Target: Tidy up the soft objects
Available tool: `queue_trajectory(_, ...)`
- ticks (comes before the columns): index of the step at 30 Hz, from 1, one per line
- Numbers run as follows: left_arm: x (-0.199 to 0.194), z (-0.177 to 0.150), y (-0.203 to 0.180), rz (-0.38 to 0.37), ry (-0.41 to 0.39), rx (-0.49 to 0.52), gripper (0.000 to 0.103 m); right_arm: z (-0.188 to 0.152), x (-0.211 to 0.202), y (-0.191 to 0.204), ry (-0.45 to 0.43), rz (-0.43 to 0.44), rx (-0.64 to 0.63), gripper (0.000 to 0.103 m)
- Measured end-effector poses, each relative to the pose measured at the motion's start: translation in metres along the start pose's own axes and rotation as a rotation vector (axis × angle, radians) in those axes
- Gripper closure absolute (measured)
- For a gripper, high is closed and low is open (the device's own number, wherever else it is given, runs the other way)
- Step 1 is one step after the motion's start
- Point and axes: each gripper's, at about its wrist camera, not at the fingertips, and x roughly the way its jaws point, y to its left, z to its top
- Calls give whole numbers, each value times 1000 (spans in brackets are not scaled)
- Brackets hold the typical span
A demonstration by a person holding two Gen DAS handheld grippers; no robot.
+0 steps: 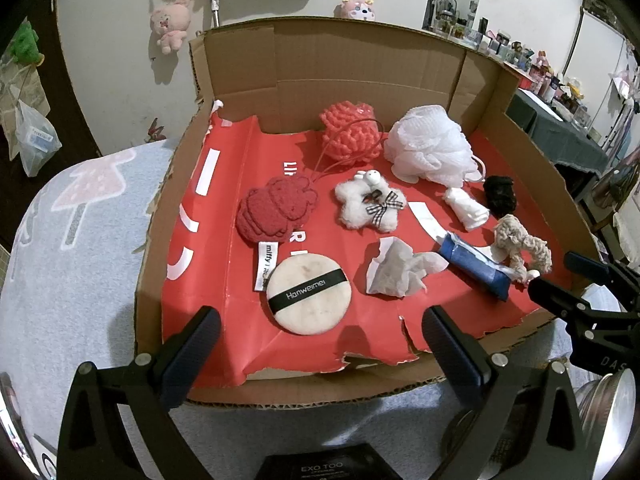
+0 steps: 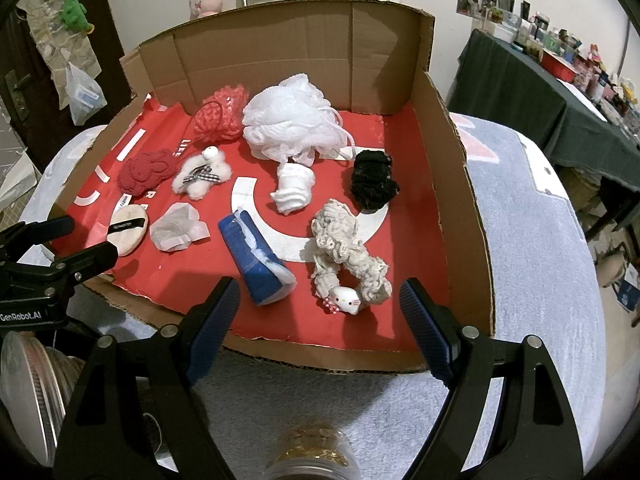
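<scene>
Several soft objects lie on the red liner of an open cardboard box (image 1: 352, 64). A round powder puff (image 1: 309, 294) lies nearest my left gripper (image 1: 320, 344), which is open and empty at the box's front edge. A beige scrunchie (image 2: 348, 256) and a blue tissue pack (image 2: 256, 264) lie just ahead of my right gripper (image 2: 320, 320), also open and empty. Farther back are a white bath pouf (image 2: 292, 120), a coral knit ball (image 1: 352, 134), a red plush (image 1: 276, 208), a white plush with bow (image 1: 370, 202), a black scrunchie (image 2: 372, 182), a white rolled cloth (image 2: 294, 190) and a crumpled tissue (image 1: 394, 268).
The box sits on a pale blue mat (image 1: 80, 220) with a mushroom print. Metal containers (image 2: 28, 380) stand between the grippers. A gold-filled jar (image 2: 312, 452) is under the right gripper. A dark cluttered table (image 2: 540, 92) stands at the right.
</scene>
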Motion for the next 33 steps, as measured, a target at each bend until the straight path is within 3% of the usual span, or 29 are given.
queue_trajectory(33, 0, -1, 0, -7, 1, -6, 1, 0, 0, 1, -4, 7, 6, 21)
